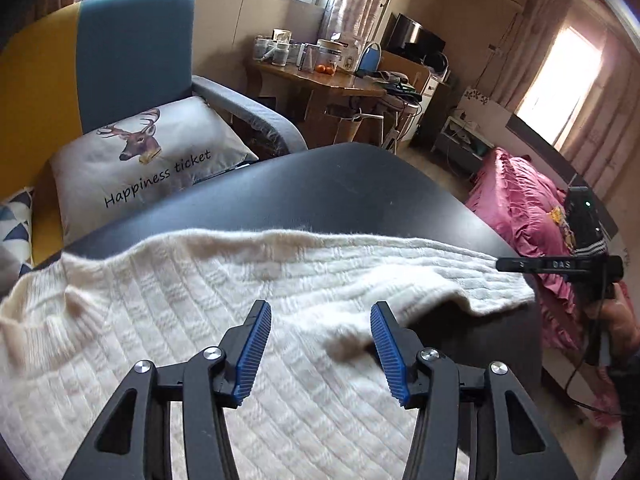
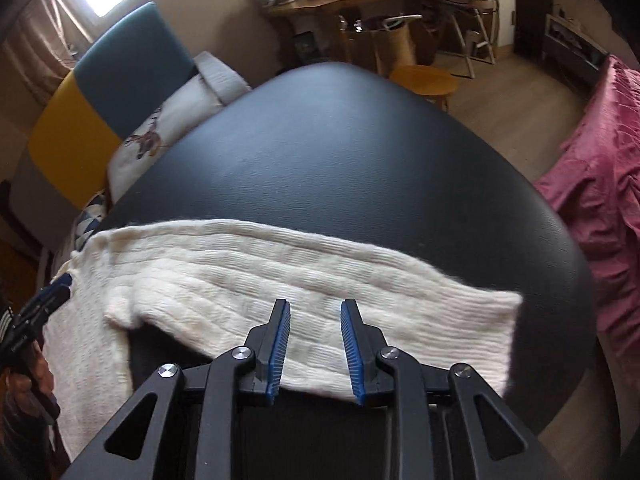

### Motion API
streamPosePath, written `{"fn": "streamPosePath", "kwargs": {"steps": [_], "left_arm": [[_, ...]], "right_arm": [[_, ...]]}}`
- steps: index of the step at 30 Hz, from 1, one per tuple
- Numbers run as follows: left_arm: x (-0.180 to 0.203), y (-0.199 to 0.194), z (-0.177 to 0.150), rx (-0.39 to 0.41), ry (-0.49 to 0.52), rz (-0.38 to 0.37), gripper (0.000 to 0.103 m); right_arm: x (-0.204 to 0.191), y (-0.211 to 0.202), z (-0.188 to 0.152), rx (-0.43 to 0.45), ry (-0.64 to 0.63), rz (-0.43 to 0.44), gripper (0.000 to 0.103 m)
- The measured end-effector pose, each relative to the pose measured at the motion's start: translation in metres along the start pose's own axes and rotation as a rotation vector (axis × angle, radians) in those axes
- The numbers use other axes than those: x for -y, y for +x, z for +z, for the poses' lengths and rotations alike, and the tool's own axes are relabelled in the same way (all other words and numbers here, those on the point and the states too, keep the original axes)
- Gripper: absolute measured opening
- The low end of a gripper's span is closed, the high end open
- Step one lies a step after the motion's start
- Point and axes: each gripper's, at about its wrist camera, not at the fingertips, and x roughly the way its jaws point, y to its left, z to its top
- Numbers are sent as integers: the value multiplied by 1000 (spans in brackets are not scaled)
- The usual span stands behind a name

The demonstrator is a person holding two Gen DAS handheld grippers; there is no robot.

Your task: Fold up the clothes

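A cream knitted sweater (image 1: pixel 192 280) lies spread on the black table (image 1: pixel 340 184). One sleeve (image 2: pixel 360 296) stretches out to the right across the table (image 2: pixel 360 152). My left gripper (image 1: pixel 320 312) hovers open over the sweater's body, nothing between its blue pads. My right gripper (image 2: pixel 315 308) is open just above the sleeve near its lower edge. In the left wrist view the right gripper (image 1: pixel 560 265) shows at the sleeve's cuff end, side on. In the right wrist view the left gripper's blue fingertips (image 2: pixel 60 286) appear at the far left over the sweater body (image 2: pixel 88 344).
A blue and yellow armchair (image 1: pixel 132 52) with a deer-print cushion (image 1: pixel 148 160) stands behind the table. A cluttered wooden desk (image 1: pixel 320 80) is farther back, with a wooden stool (image 2: pixel 424 80) near it. A pink bedspread (image 1: pixel 528 216) lies right of the table.
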Motion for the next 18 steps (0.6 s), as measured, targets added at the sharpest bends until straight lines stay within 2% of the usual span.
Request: {"fn": "streamPosePath", "kwargs": {"steps": [4,8,9,11,17,18], "left_arm": [[-20,38,3,-88,47,31,53],[-28,73,5,-158,32,70,53],[-32,81,7,-173,15,71,53],[-37,88,7,-147,-3,81,53],[-26,86,-1,-95,43,126,55],[-28,81,-1,-90,15,112,55]], "right_arm": [[16,18,3,-28,-34,-165,26],[17,28,18,20,-104,-275,26],[19,30,22,31,-107,-277,26],[18,33,26,51,-130,-288,26],[21,36,27,83,-117,-277,26],[14,36,27,84,-124,-259,26]]}}
